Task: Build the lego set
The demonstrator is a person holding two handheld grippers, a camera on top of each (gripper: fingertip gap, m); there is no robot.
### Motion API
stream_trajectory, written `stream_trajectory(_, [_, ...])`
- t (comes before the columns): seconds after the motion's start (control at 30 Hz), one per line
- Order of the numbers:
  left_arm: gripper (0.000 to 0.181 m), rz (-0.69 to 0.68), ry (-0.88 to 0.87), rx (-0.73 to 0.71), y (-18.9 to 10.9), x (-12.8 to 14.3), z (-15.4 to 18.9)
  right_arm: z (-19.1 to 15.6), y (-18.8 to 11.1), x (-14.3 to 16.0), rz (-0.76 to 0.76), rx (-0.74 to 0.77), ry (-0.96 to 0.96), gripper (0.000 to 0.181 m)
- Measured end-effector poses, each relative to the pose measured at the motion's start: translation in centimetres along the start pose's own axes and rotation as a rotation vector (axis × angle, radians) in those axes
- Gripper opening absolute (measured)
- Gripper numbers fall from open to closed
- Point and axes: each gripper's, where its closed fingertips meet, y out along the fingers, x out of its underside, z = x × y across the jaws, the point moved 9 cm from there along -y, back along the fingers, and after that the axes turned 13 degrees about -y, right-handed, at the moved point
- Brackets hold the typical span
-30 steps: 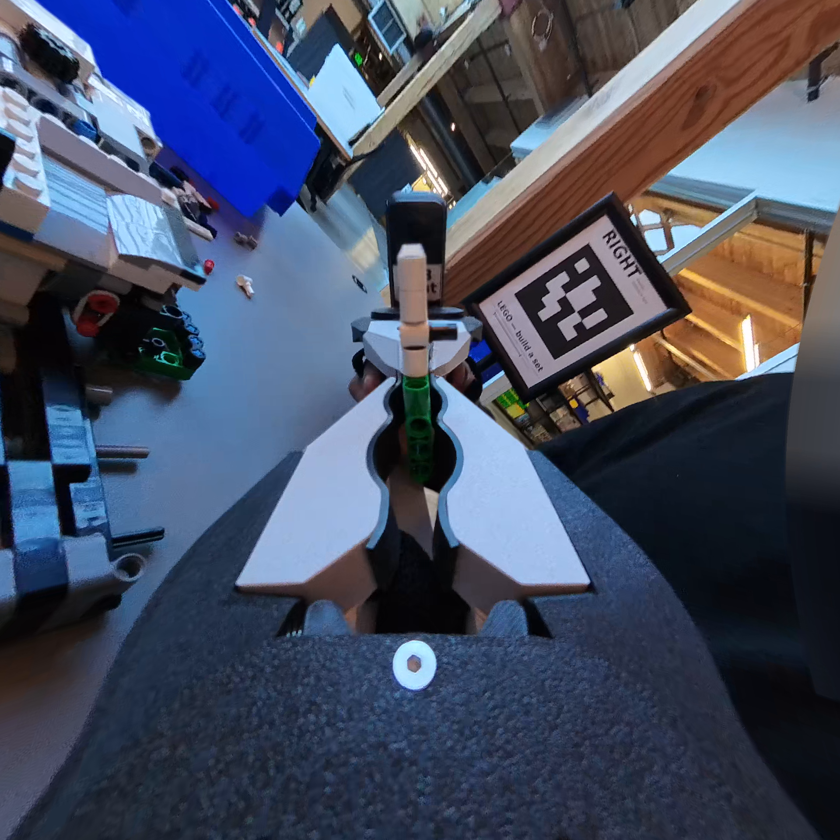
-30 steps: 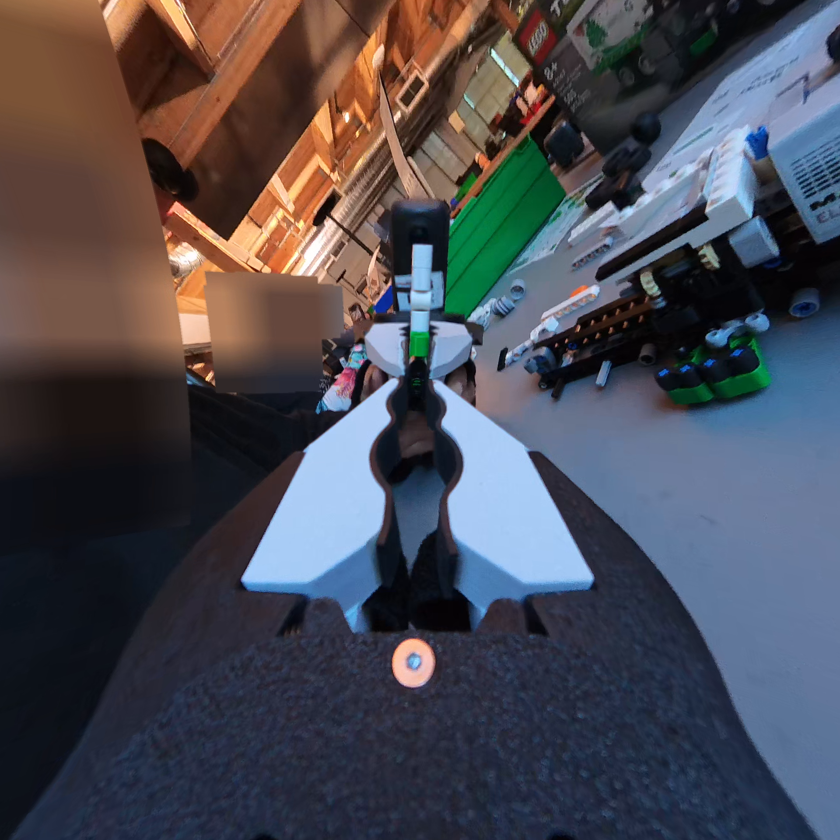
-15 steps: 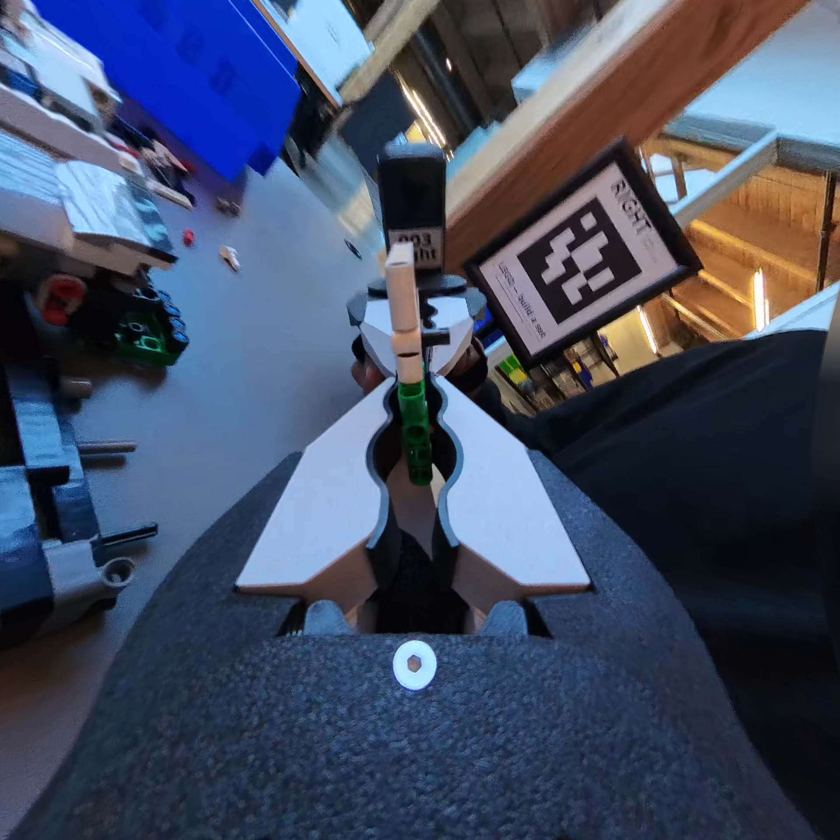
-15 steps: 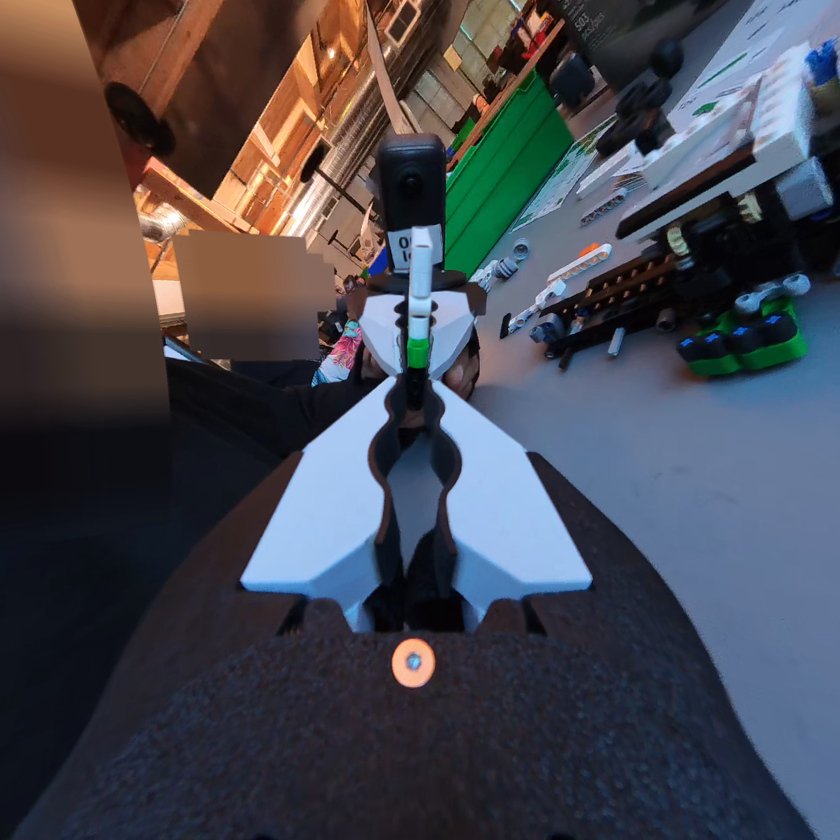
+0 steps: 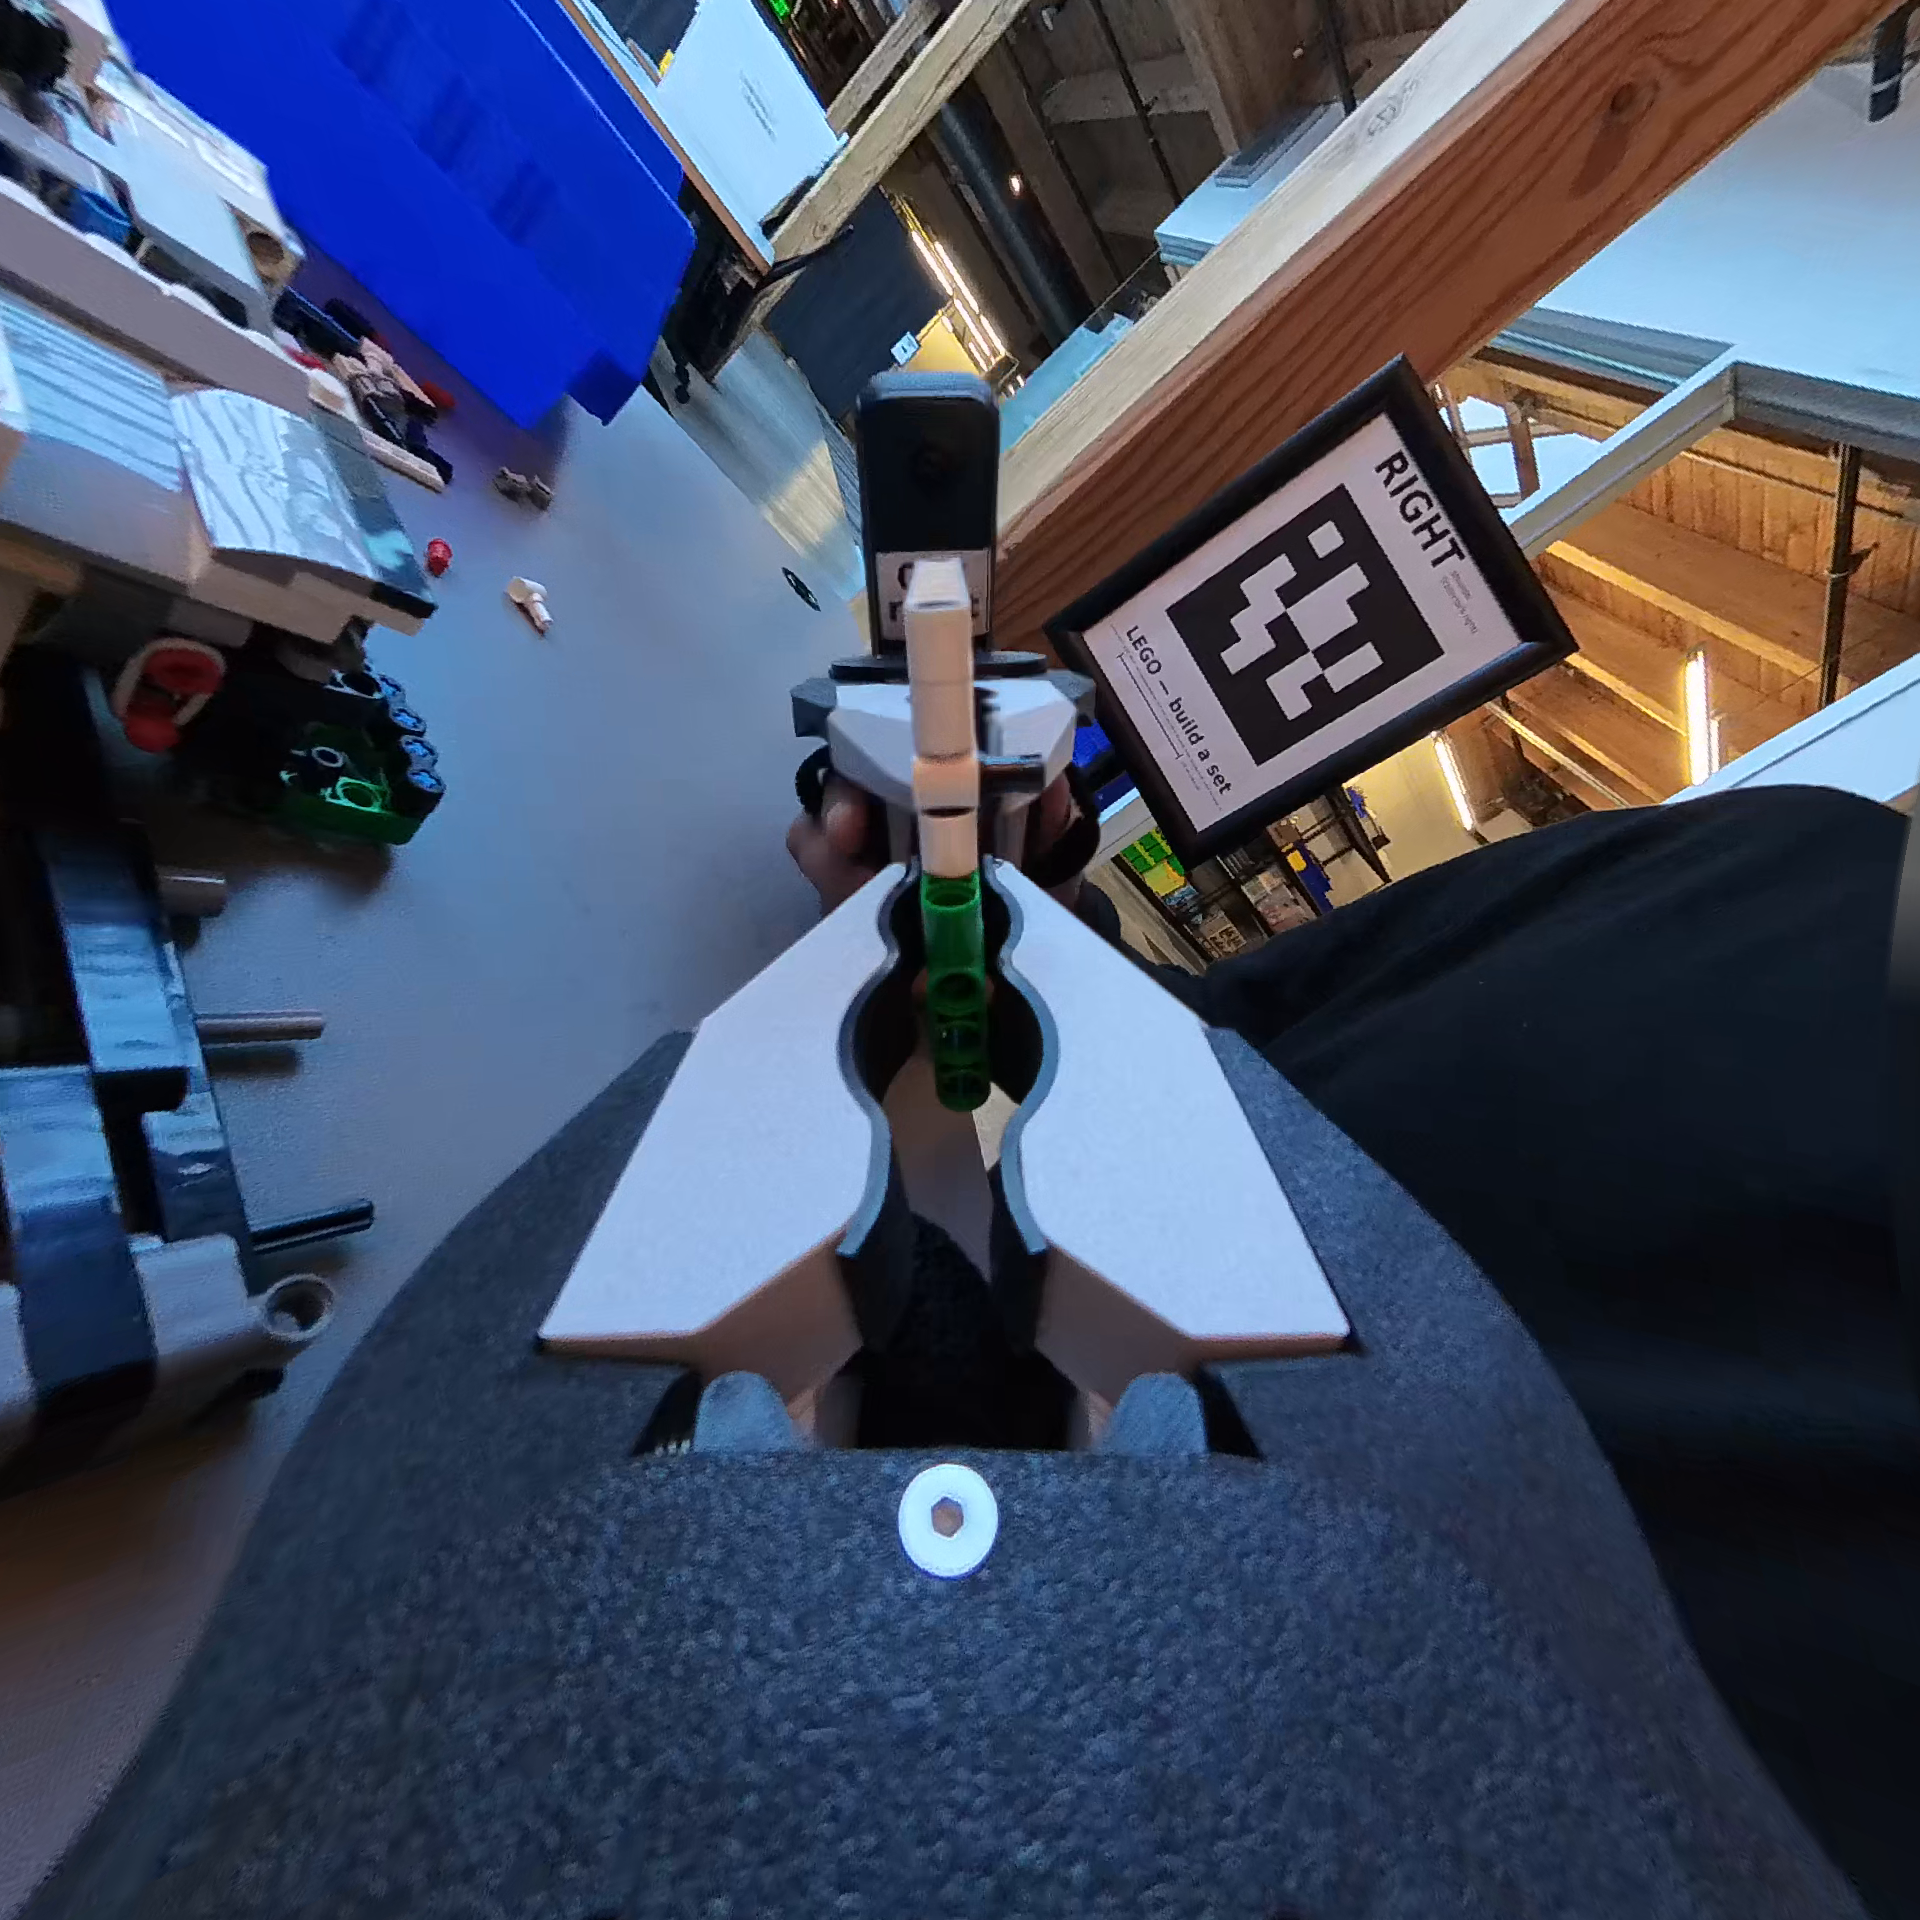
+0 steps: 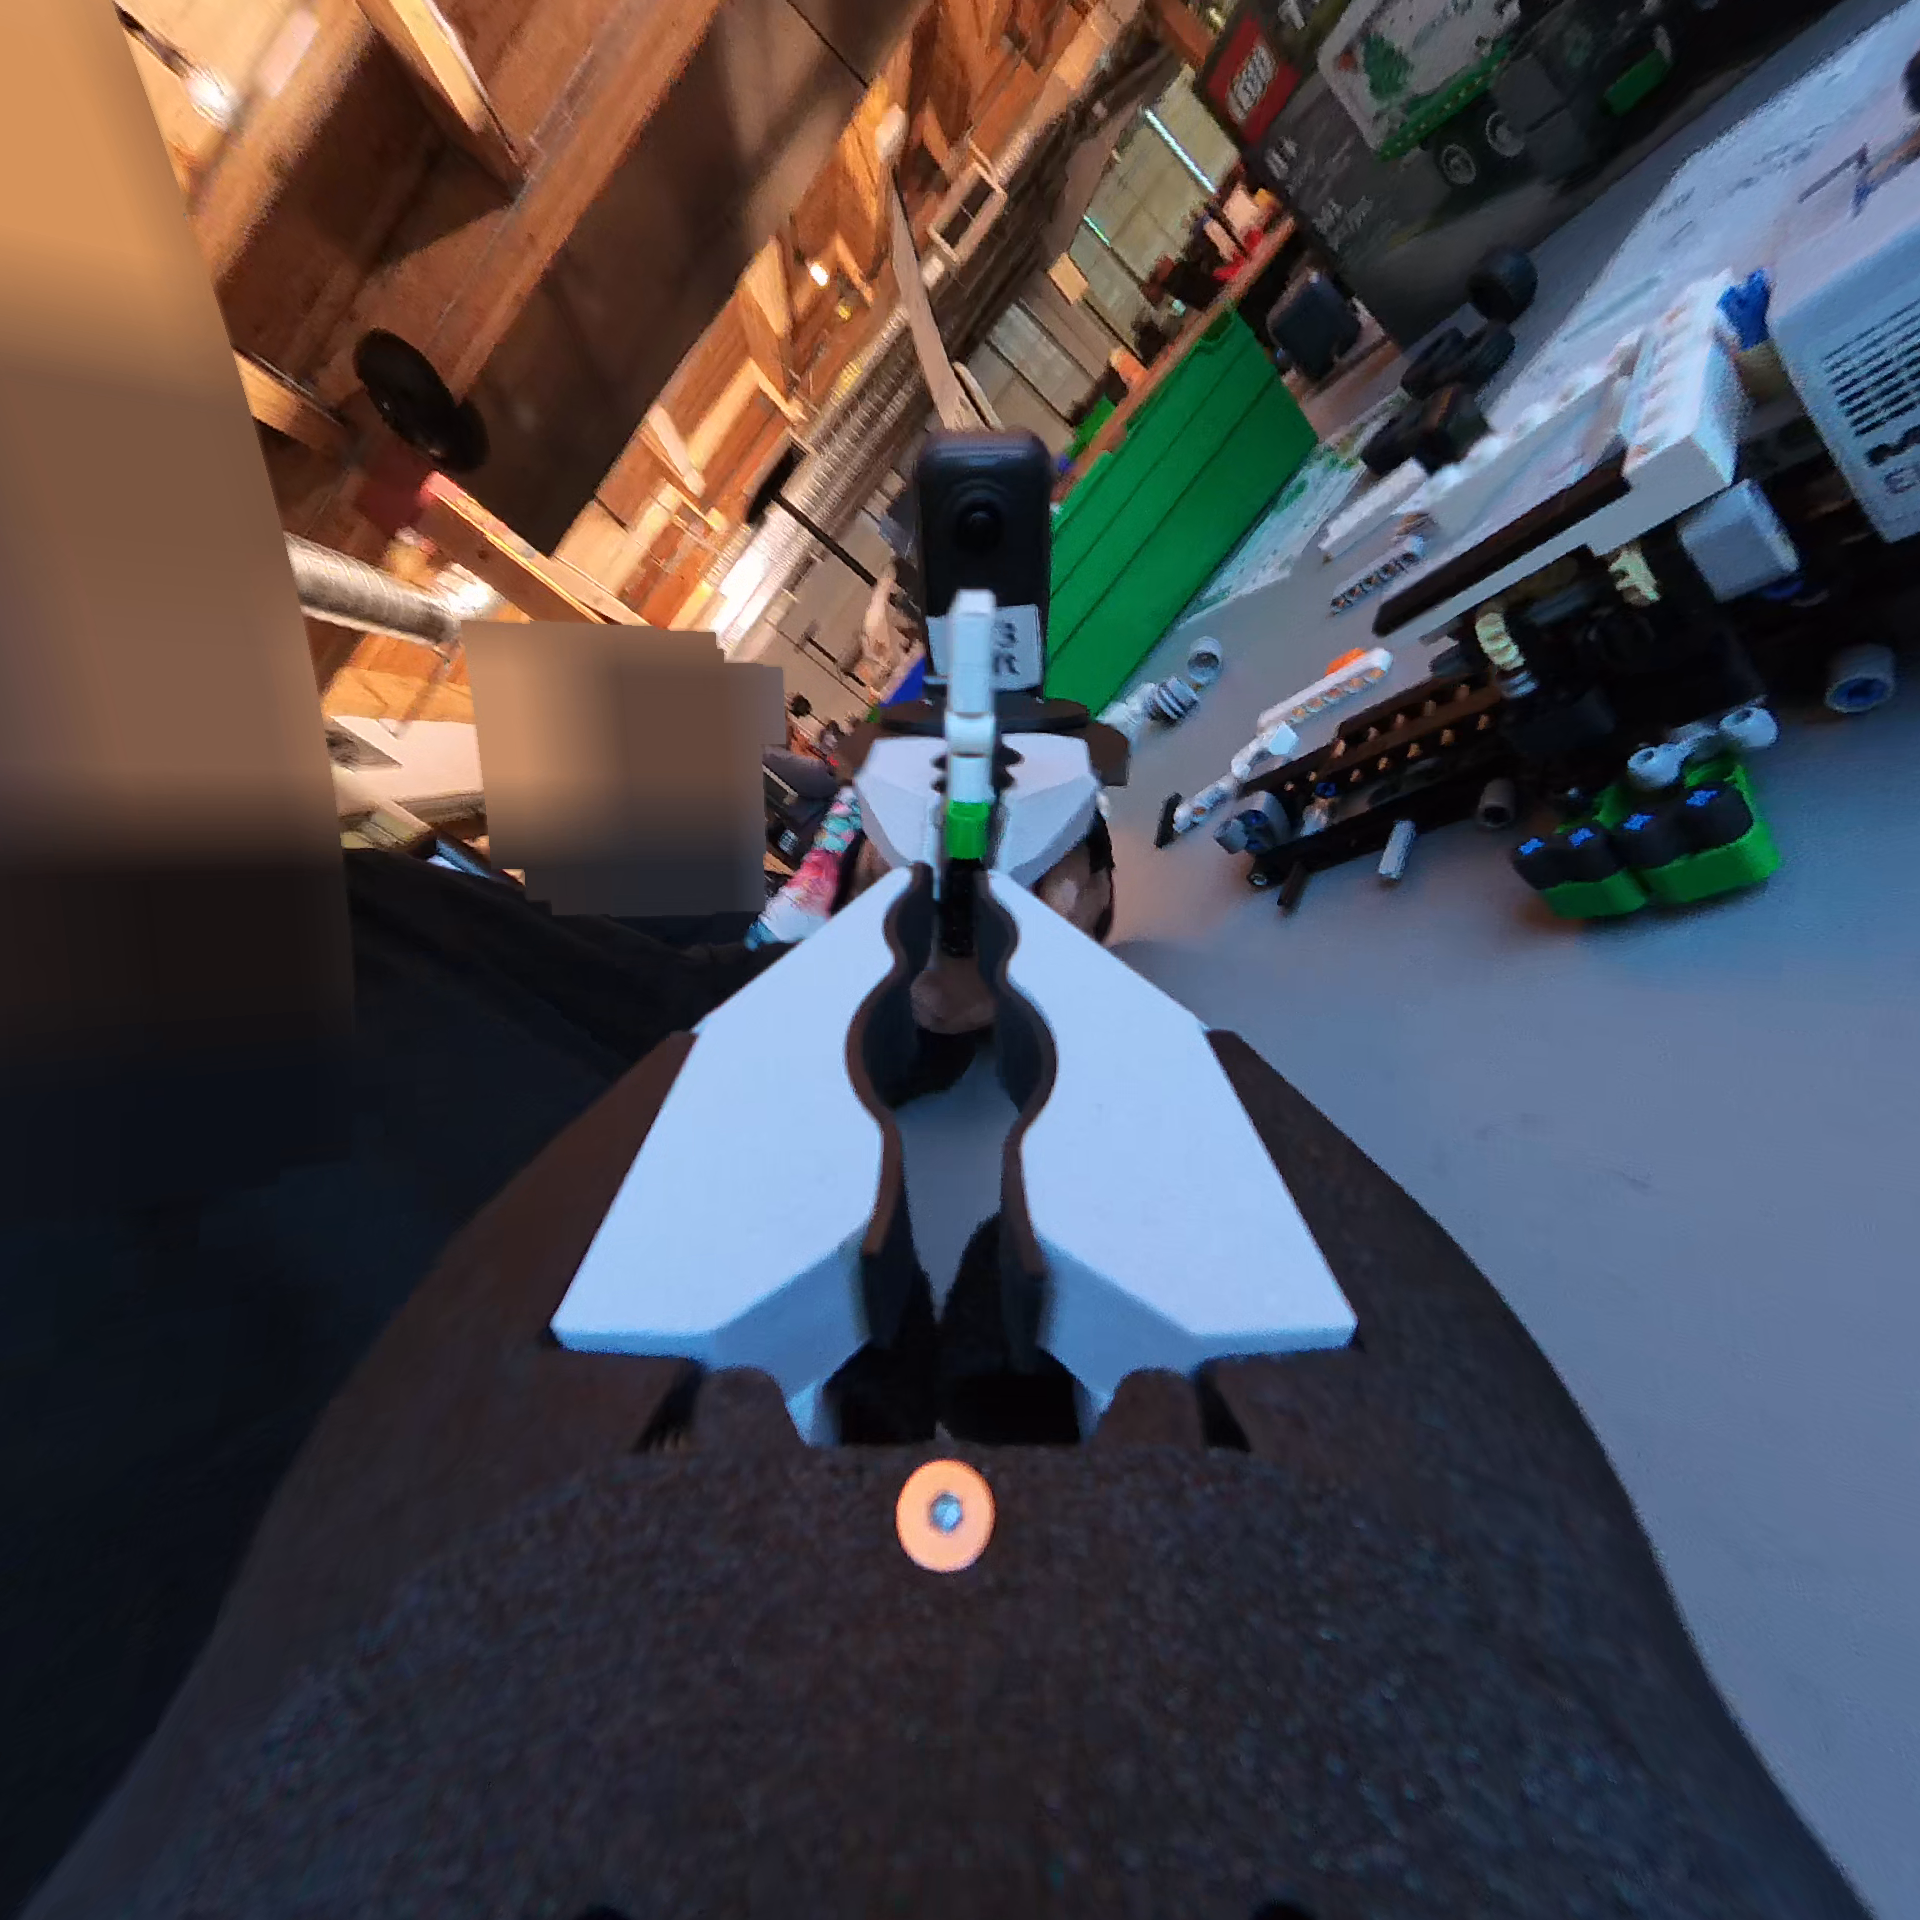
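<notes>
My left gripper [image 5: 945,883] is shut on a green holed beam [image 5: 954,997], held in the air above the grey table [image 5: 582,831]. A white beam [image 5: 940,696] joins the green one and rises past my fingertips. The right gripper [image 5: 940,758] faces me tip to tip behind the white beam. In the right wrist view my right gripper [image 6: 961,878] is shut on a short black piece [image 6: 956,914]. That piece meets the green beam's end [image 6: 966,826], and the white beam [image 6: 971,686] stands above it. The left gripper [image 6: 1039,810] faces it just beyond.
The partly built model [image 5: 104,1039] and a green-and-black sub-assembly [image 5: 353,769] lie on the left of the table, near a blue bin [image 5: 416,187]. A framed marker sign [image 5: 1309,644] stands behind. The model [image 6: 1558,644], loose parts and a green bin [image 6: 1174,488] show on the right of the right wrist view. Less than 4 cm separates the two grippers' tips.
Both grippers stay shut on their pieces and stay tip to tip. The pair has tilted and swung a little, so the table and background shift in both views.
</notes>
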Motion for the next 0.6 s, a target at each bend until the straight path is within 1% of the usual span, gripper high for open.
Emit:
stream_trajectory(0.13, [0.006, 0.031, -0.006, 0.013, -0.2, -0.1, 0.1, 0.1, -1.7, -0.8, 0.184, -0.069, 0.030, 0.005])
stream_trajectory(0.23, [0.005, 0.004, 0.055, -0.013, 0.3, 0.3, 0.5, -0.1, -3.2, -1.4, 0.349, -0.070, -0.028, 0.006])
stream_trajectory(0.33, [0.006, -0.034, 0.111, -0.043, 0.9, 0.8, 0.8, -0.4, -4.4, -1.8, 0.377, 0.037, -0.131, 0.006])
stream_trajectory(0.4, [0.006, -0.034, 0.113, -0.038, 1.0, 0.9, 1.0, -0.6, -4.7, -2.0, 0.395, 0.104, -0.188, 0.007])
stream_trajectory(0.5, [0.006, -0.026, 0.081, -0.017, 0.9, 0.8, 0.8, -0.7, -4.8, -2.0, 0.398, 0.177, -0.239, 0.010])
stream_trajectory(0.6, [0.006, -0.024, 0.076, -0.029, 0.7, 0.5, 0.5, -0.8, -4.5, -1.9, 0.369, 0.242, -0.276, 0.019])
